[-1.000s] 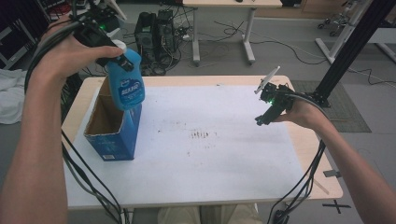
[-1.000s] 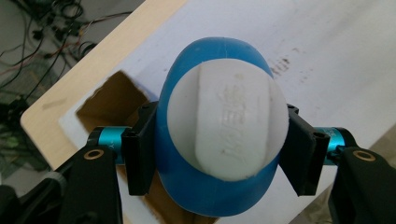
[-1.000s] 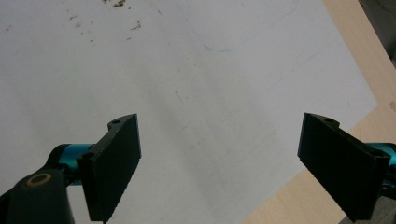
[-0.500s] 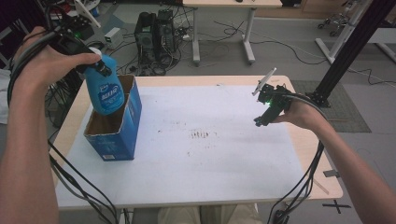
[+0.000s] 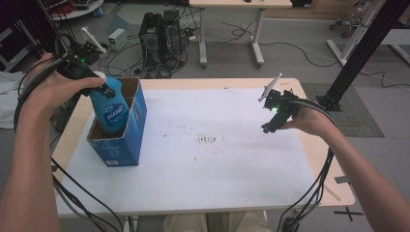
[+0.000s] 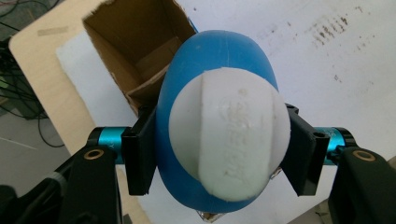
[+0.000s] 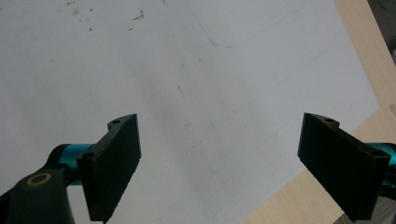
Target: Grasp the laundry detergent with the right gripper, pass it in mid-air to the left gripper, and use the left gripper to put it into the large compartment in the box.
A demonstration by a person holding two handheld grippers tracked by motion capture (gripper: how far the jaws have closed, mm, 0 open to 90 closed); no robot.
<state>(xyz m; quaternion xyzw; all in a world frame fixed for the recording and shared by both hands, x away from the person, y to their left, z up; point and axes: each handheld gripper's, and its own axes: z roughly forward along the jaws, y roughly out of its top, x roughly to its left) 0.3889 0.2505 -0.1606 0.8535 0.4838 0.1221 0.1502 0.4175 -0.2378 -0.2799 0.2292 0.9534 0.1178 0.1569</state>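
From the high view, one blue plastic bottle [image 5: 110,110] stands partly inside one open blue cardboard box [image 5: 126,136] on the white-topped table [image 5: 232,164], gripped by the left gripper [image 5: 104,89]; the right gripper [image 5: 271,123] hovers apart.

In the left gripper view, both black jaws clamp the rounded bottle [image 6: 219,60] below its smooth white cap [image 6: 231,135].

In the right gripper view, the right gripper [image 7: 219,163] is spread wide and grips nothing.

White table cover [image 5: 217,164] with brown specks [image 5: 209,139]; computer tower [image 5: 157,34] behind.
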